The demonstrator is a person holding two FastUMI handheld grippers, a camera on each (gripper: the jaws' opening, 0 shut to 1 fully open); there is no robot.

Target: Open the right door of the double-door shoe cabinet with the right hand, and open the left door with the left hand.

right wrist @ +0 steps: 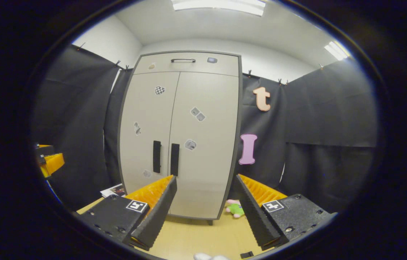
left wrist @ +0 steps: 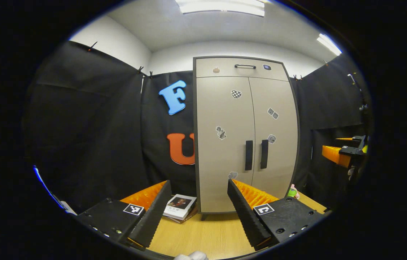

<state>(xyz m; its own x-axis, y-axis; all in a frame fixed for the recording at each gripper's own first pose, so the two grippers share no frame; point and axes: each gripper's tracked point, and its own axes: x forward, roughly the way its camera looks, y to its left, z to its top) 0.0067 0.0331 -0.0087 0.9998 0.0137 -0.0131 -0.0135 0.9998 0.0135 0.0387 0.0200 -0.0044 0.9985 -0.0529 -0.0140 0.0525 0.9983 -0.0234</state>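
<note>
Left claw (left wrist: 199,184) sits nearest the lens in the left gripper view, fingers spread wide, nothing between them, hanging above the wood floor (left wrist: 203,234). Right claw (right wrist: 206,178) reads the same in the right gripper view: fingers well apart, gripping nothing.

Shoe cabinet (left wrist: 245,108) stands upright on the floor against the black cloth wall, well apart from both claws. In the right gripper view it sits centre-left (right wrist: 182,108). Both doors are shut, seam running straight down the middle.

Left door (left wrist: 223,144) and right door (left wrist: 274,144) each carry a dark vertical handle beside the seam: left handle (left wrist: 249,155), right handle (left wrist: 264,154), close together, neither touched. Same pair in the right gripper view: left handle (right wrist: 157,156), right handle (right wrist: 175,154).

A drawer front (left wrist: 241,68) with a dark horizontal pull runs across the top. Small stickers are scattered on both doors; too small to make out.

The right claw also shows far off at the right edge of the left gripper view, and the left claw at the left edge of the right gripper view.

A book (left wrist: 179,206) lies on the floor just beside the cabinet's left foot. A small green and pink toy (right wrist: 235,208) lies at the right foot.
</note>
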